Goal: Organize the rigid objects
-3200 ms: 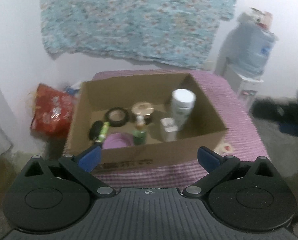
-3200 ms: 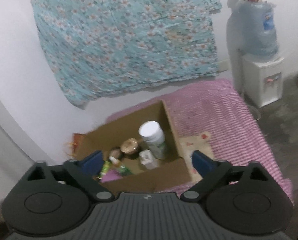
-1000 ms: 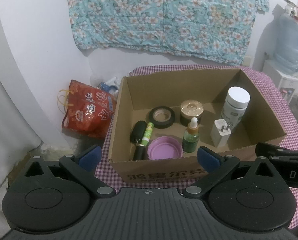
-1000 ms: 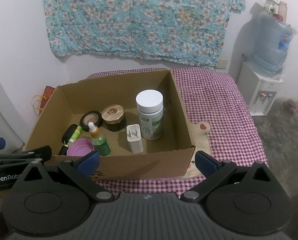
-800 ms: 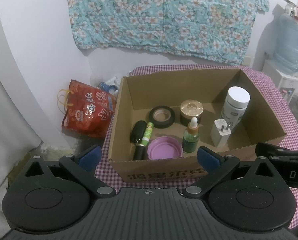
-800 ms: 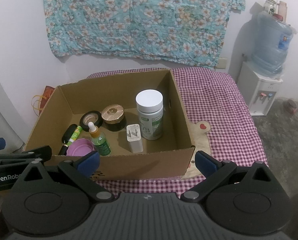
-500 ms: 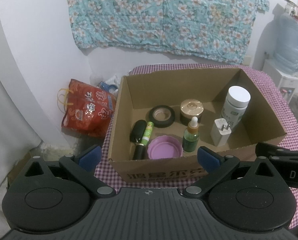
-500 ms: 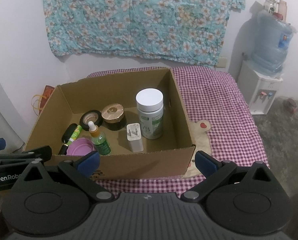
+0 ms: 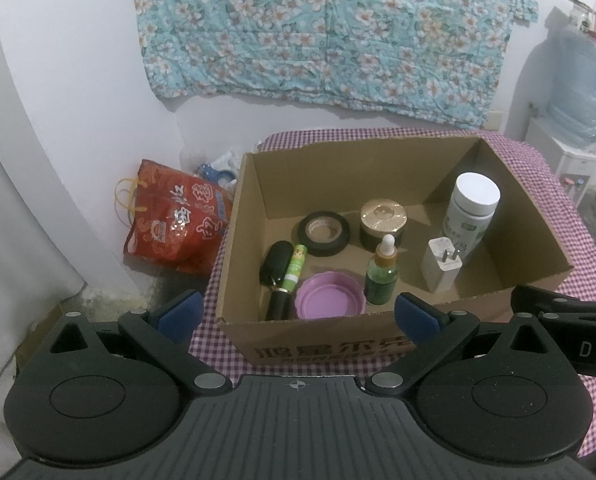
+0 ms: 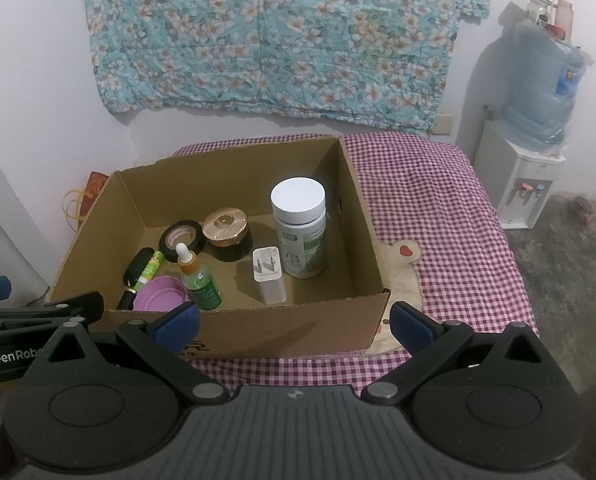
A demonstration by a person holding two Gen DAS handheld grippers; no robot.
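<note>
Eight items grouped in cardboard box point(image 9: 394, 344) at table's point(image 10: 438, 200) left edge; left gripper point(image 9: 296, 312), right gripper point(image 10: 294, 322) fingers wide open, empty, poised before box.

The print on the near wall of the cardboard box point(image 9: 322, 344) is partly covered by the left gripper point(image 9: 298, 314), so it cannot be read. The label of the white-capped bottle point(image 10: 300, 236) is too small to read, and the charger point(image 10: 269, 274) hides its lower left part. The black tube point(image 10: 132, 280) is cut by the box wall at its near end, and the red bag point(image 10: 92, 188) shows only a corner behind the box.
</note>
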